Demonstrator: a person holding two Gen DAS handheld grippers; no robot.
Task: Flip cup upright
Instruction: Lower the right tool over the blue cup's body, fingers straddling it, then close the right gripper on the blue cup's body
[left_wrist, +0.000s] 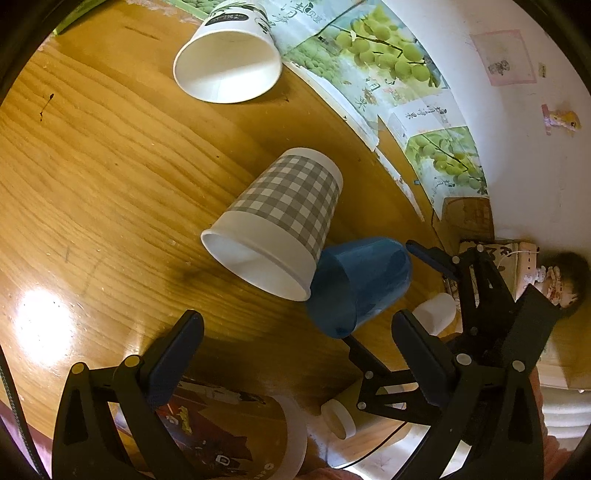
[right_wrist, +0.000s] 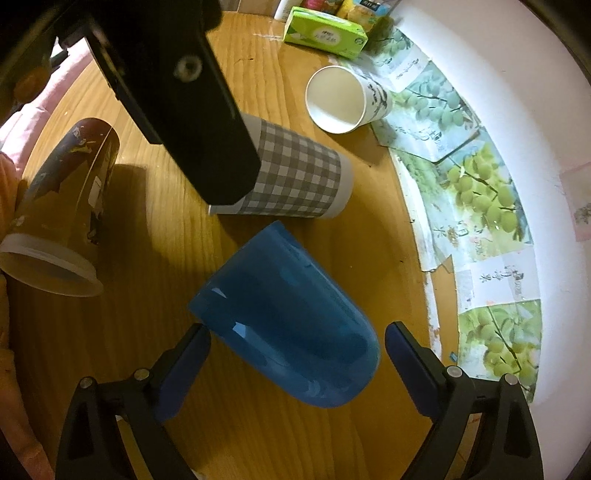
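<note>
Blue cup (right_wrist: 291, 328): translucent blue plastic, lying on its side on the wooden table (right_wrist: 184, 236); its rounded closed end points toward the right wrist camera and its rim points away, toward the checked cup. In the left wrist view it (left_wrist: 364, 284) lies just past the checked cup's rim.
Right gripper (right_wrist: 297, 349): jaws spread wide, one finger on each side of the blue cup; the left finger tip sits right at the cup's rim edge, the right finger stands a little clear of the rounded end. Whether the left finger actually touches cannot be told.
Left gripper (left_wrist: 295, 328): jaws spread wide and holding nothing, hanging above the table with the checked cup ahead of it; its dark body fills the upper left of the right wrist view.
Checked cup (left_wrist: 284, 218): grey-and-white gingham paper cup with a plain white band at the rim, on its side, rim close to the blue cup.
White printed cup (left_wrist: 229, 55): paper cup on its side farther back, open mouth facing the camera, resting against the paper sheets.
Dark printed cup (right_wrist: 59, 210): tall brown cup with graphics, on its side at the left edge of the table, white rim toward the camera.
Grape-print sheets (right_wrist: 476, 184): papers with green grapes spread along the table's far edge by the white wall.
Green tissue pack (right_wrist: 325, 33): at the back of the table.
</note>
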